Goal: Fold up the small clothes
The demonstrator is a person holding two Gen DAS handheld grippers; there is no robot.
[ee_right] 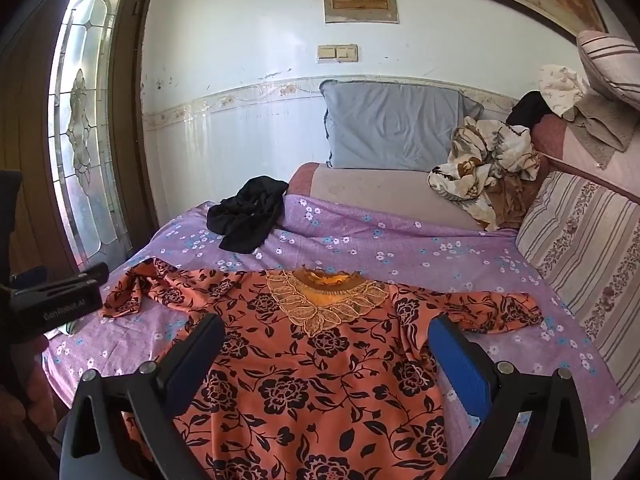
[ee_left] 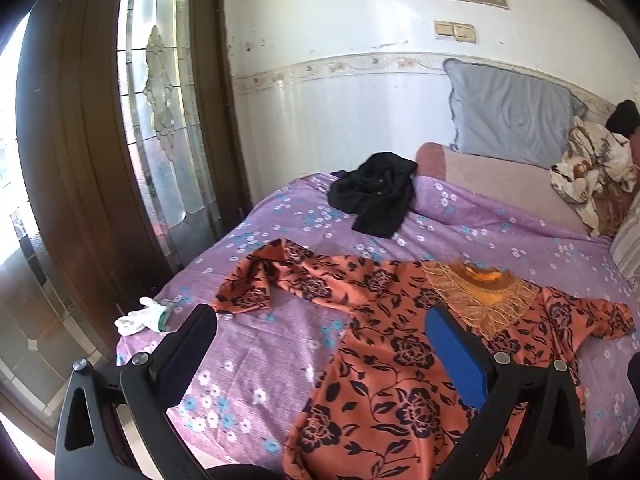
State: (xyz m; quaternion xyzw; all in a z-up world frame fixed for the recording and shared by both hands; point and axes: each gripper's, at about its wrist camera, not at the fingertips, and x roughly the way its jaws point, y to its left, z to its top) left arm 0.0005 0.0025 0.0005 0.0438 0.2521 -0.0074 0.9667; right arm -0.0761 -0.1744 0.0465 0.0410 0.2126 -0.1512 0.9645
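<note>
Fingers of both grippers are spread wide with nothing between them. The left gripper [ee_left: 320, 344] hovers above the lower left part of the orange floral blouse [ee_left: 400, 360], and the right gripper [ee_right: 326, 354] hangs over the blouse's chest, just below its lace collar [ee_right: 324, 300].

The blouse lies face up on the purple flowered bedsheet [ee_right: 360, 236], in the lower middle of both views. Its long axis runs from the hem at the bottom edge of the frame up to the collar, and its 2 sleeves reach out to either side.

The left sleeve [ee_left: 248, 284], crumpled and doubled back, sits at middle left of the left wrist view, nearer the left gripper; the right sleeve [ee_right: 496, 308] lies flatter at middle right of the right wrist view, nearer the right gripper. A likely first fold brings each sleeve inward across the chest, each gripper taking its own side.
</note>
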